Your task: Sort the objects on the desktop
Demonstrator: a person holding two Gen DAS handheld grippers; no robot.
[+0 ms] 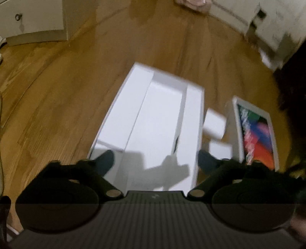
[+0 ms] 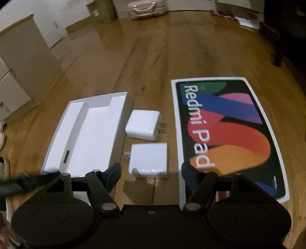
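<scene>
L gripper [image 1: 155,159] spread over tray [image 1: 153,122]; R gripper [image 2: 151,170] spread above charger [image 2: 149,160]

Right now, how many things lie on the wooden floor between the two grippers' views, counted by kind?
White box tray: 1
White chargers: 2, far one, near one
Redmi Pad box lid: 1
Total: 4

Glossy wooden plank floor [image 2: 153,57], pale cabinets [image 2: 23,63] at left, pink suitcase [image 2: 147,8] against far wall, dim warm light.
</scene>
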